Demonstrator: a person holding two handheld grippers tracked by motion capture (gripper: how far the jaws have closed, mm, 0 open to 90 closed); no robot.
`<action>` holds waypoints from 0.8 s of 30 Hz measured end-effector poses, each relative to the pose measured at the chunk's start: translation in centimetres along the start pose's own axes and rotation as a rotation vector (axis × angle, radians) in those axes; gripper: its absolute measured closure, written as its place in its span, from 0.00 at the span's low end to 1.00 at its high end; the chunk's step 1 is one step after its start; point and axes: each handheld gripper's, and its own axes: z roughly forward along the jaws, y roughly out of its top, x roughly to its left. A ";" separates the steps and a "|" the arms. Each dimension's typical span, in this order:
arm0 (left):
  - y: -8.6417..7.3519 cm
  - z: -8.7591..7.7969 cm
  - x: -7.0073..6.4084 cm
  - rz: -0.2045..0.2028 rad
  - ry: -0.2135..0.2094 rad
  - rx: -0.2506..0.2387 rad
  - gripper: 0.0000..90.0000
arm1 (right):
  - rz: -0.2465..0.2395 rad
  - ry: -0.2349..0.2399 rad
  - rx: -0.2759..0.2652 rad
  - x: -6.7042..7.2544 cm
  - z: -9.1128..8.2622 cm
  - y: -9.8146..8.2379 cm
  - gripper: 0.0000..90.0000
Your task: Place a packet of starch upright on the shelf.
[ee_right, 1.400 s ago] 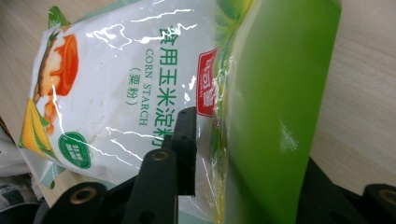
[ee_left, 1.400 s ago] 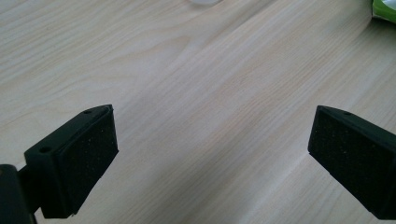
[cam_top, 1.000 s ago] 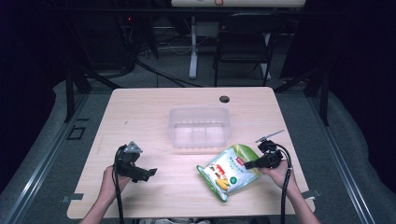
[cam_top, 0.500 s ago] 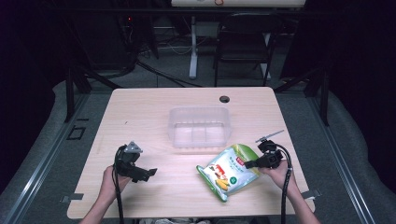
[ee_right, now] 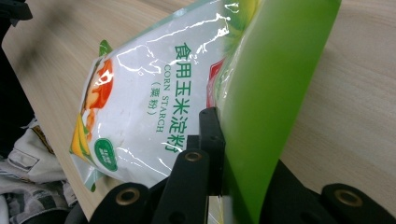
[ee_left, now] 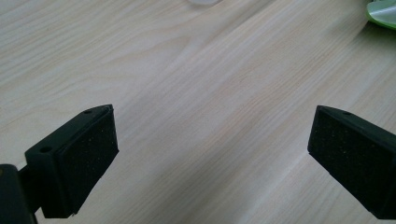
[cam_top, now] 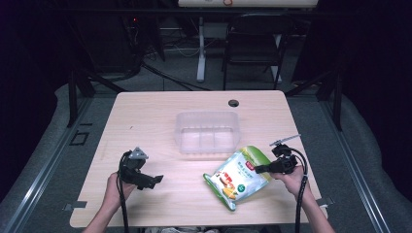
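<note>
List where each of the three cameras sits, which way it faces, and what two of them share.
High view: above the person's side, facing forward and down on the table; both hands, left gripper, right gripper.
Left gripper view: on the left gripper, facing bare wood between open jaws.
Right gripper view: on the right gripper, jaws shut on the corn starch bag.
Shared: the bag, high and right views.

corn starch bag (ee_left: 384,10) cropped at left claw view's corner
</note>
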 end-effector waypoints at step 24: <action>0.0 0.0 0.0 0.000 0.003 0.002 0.02 | -0.003 0.137 -0.114 1.9 -2.5 0.5 1.00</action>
